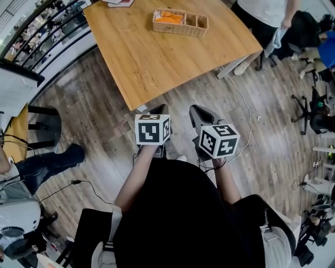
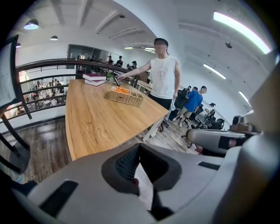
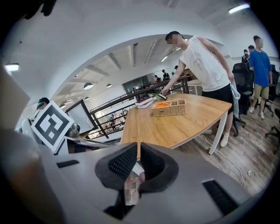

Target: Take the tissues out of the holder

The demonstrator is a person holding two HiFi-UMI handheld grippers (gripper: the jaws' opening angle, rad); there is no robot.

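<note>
- Start at the left gripper [image 1: 159, 111]. Closed or apart?
- Closed tip to tip, nothing clamped. Same for the right gripper [image 1: 199, 111]: pads pressed together, empty. Both held off the near corner of the bench [image 1: 157, 68], well apart from the work.
- And the tissues [image 1: 168, 17]?
- Lying as an orange stack in the left-end compartment of the wicker holder [image 1: 183, 30], at the far side of the bench. Too small from here to say whether loose sheets or wrapped packs; probably packs.
- Handling?
- Judged light and soft, likely to crumple or slip rather than break. Best pinched at the top edge, where seeming to stand just above the rim, not dug for along the wicker wall. Would steady the holder with the other gripper, being light itself and apt to lift.
- Obstructions?
- Noted a person [image 1: 264, 10] at the far edge, reaching toward the books [image 2: 94, 78] just beyond the holder.
</note>
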